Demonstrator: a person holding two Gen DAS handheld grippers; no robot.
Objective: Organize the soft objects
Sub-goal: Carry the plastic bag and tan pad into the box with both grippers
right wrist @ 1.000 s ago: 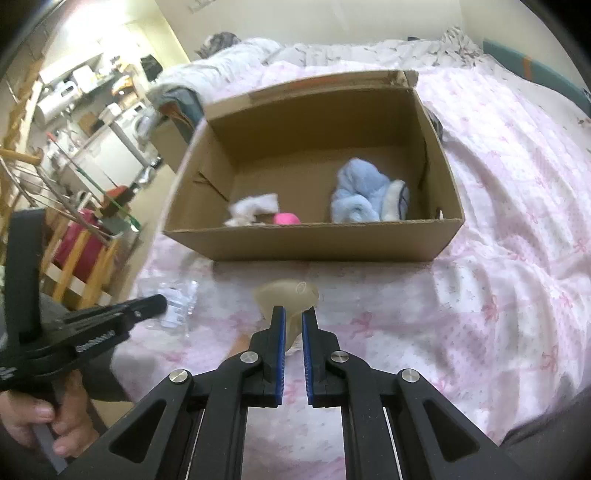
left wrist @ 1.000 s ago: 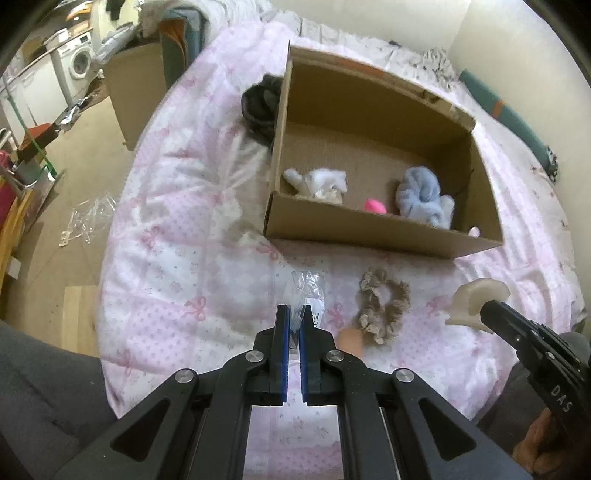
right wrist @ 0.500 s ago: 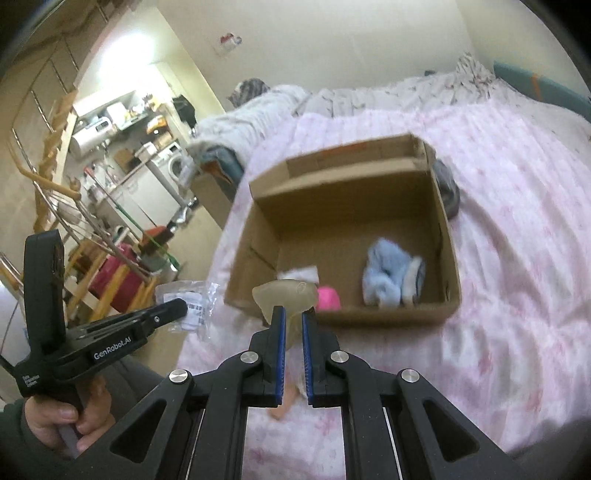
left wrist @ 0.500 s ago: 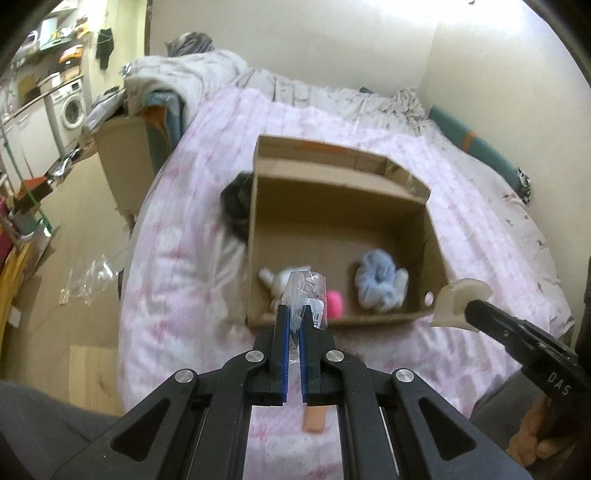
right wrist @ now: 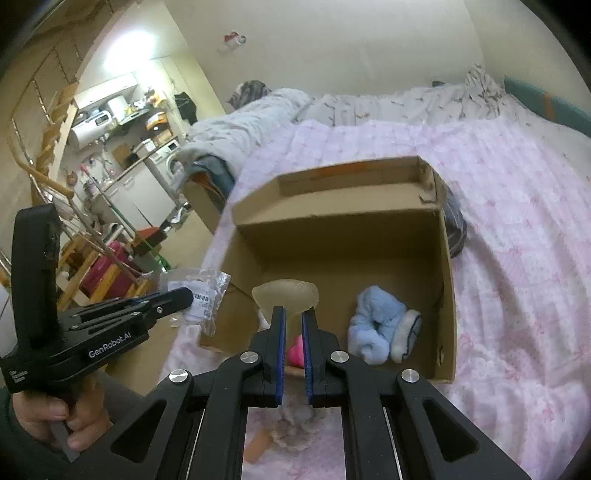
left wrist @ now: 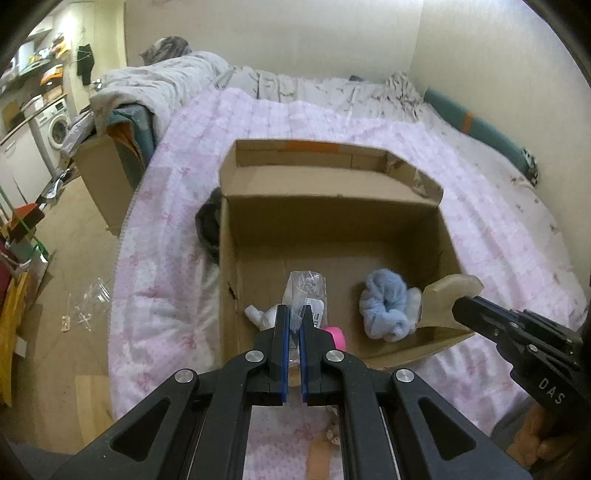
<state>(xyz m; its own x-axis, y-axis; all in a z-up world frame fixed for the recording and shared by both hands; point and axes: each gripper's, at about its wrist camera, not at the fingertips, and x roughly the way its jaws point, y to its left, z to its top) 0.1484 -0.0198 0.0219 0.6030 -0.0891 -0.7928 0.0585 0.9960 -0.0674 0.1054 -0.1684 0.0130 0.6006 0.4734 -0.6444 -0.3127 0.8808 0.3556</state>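
Pink bedspread, cardboard box; left gripper jaws pinch plastic packet; right gripper jaws pinch beige, seemingly soft pad.

Pink-quilted bed, cream walls, washing machine

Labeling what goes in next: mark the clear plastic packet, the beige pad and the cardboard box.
clear plastic packet (left wrist: 306, 291), left wrist view, upper crinkled part above the fingers.
beige pad (right wrist: 286, 293), right wrist view, its rounded middle.
cardboard box (right wrist: 332, 230), right wrist view, inside of far wall.
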